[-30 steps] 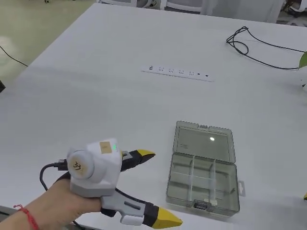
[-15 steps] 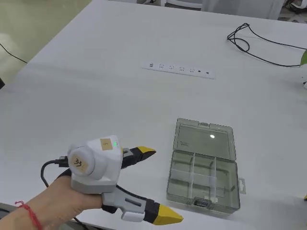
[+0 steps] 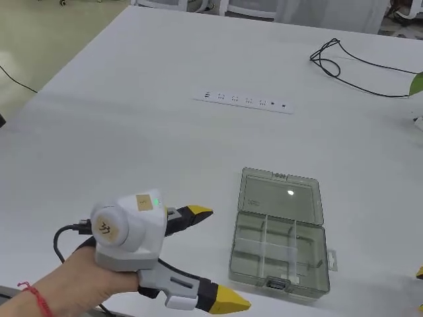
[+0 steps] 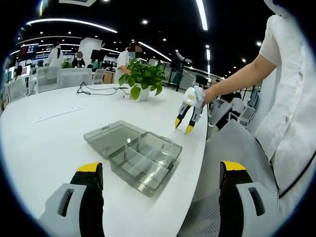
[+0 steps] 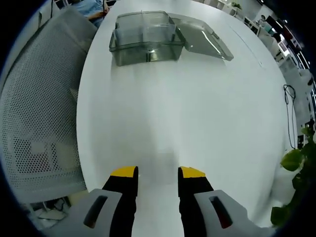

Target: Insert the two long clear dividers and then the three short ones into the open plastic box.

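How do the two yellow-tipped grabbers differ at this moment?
The left gripper has its jaws wide apart; the right gripper has them only narrowly parted. The left gripper has the plastic box close ahead of it, while the right gripper sees the box farther off across bare table. Both have yellow tips, hold nothing and face the box.
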The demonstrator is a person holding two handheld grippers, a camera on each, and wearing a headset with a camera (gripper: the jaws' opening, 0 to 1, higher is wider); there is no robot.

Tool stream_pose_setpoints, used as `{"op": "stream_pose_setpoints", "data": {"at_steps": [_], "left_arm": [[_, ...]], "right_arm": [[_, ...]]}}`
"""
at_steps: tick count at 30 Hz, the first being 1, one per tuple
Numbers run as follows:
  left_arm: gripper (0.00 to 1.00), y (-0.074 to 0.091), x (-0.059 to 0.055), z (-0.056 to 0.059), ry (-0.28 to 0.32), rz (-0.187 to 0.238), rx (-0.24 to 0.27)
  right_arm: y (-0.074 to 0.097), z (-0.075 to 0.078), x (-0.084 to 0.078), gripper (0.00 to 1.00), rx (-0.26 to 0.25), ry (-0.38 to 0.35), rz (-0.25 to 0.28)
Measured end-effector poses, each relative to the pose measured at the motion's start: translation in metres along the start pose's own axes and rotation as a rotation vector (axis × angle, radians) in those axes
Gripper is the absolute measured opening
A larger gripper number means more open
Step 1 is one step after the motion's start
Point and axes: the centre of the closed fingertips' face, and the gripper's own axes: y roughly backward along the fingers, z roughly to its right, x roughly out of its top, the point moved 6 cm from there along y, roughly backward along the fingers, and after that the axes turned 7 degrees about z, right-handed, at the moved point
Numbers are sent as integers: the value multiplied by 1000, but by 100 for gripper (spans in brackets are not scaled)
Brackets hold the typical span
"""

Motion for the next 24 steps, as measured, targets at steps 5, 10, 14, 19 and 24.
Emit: {"op": "stream_pose_setpoints", "data": {"at_steps": [5,10,14,19,24], "left_arm": [[100,-1,4,0,6,11,-3],[100,-4,11,-1,9,22,-8],[100,-7,19,1,12,41,-11],[99,-12,30,2,30,70,-12],[96,-17,41,7,69,104,-18]], "right_arm": [[13,1,20,33,-44,12,51],[30,-2,46,33,-82,41,87],[46,-9,73,33,-110,62,119],[65,-16,104,33,-145,92,158],[71,-20,115,33,-166,106,187]]}}
